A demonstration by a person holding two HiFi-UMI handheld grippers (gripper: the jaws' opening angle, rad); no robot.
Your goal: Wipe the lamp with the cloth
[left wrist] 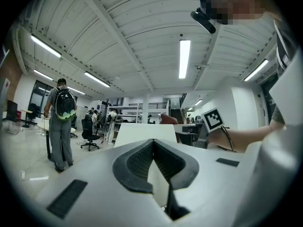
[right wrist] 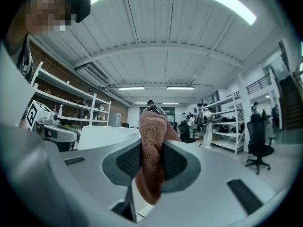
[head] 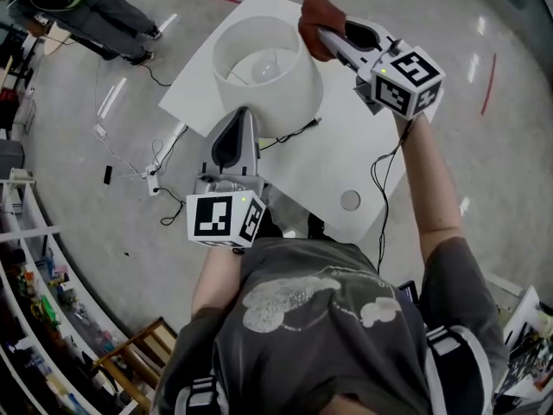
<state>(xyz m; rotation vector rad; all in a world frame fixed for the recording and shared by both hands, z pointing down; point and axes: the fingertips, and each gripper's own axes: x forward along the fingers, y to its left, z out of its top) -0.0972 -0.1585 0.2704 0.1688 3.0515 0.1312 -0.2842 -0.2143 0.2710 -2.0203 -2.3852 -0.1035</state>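
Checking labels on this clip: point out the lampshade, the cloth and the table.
lampshade (head: pixel 292 106): head view, outer side wall.
cloth (right wrist: pixel 151 148): right gripper view, fold clamped between the jaws.
table (head: pixel 341 156): head view, bare white top.

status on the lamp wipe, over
Right gripper shut on cloth, at the lamp shade's far rim. Left gripper shut, empty, low by the shade's near side. Lamp upright on white table; nothing between cloth and shade.
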